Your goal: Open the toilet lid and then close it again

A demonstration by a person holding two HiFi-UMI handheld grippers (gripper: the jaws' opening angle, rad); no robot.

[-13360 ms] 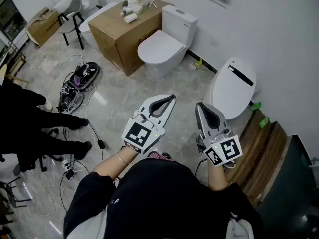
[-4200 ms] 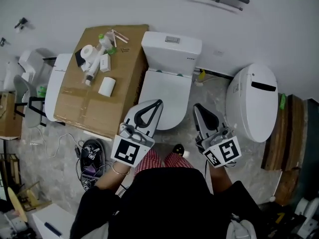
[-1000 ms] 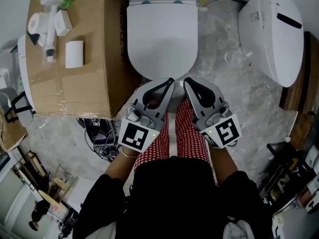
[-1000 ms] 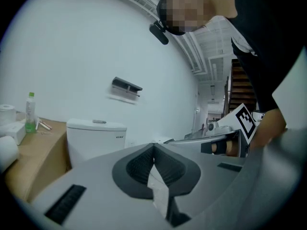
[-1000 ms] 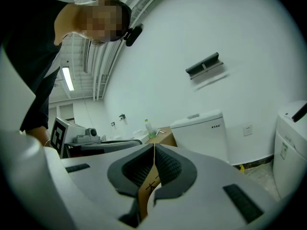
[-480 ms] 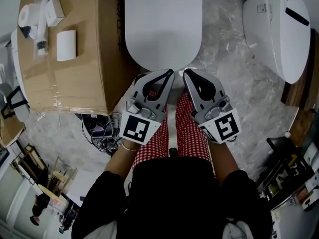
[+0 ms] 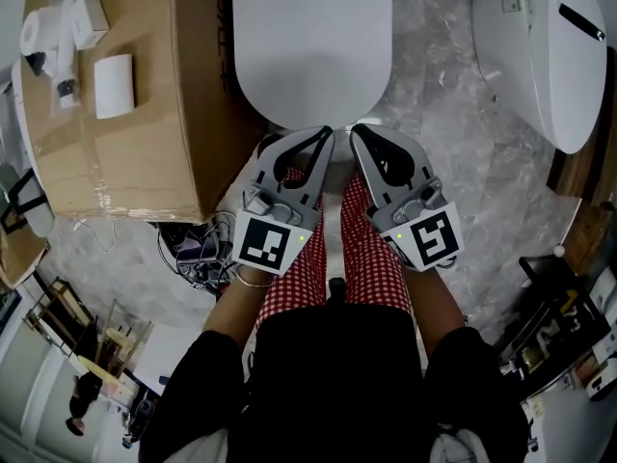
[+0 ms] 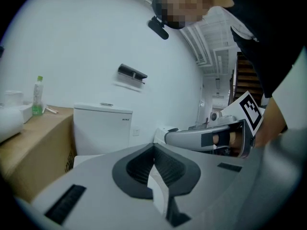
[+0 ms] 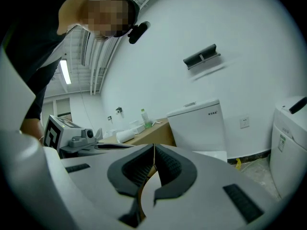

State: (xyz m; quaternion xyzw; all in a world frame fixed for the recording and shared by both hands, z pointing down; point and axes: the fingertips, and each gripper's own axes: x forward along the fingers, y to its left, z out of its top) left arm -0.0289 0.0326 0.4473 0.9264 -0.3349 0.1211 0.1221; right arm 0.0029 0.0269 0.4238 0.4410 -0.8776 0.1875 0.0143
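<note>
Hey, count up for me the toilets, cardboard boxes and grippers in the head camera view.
Toilets: 2 (toilet with closed lid, second toilet on the right)
Cardboard boxes: 1 (cardboard box)
Grippers: 2 (left gripper, right gripper)
Total: 5
Not counted: white sliver at the left edge, too cut off to tell.

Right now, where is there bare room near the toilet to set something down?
Free: the cardboard box top, nearer you than the white packet; the floor between the closed toilet and the second toilet. Crowded: cables on the floor beside the box.
</note>
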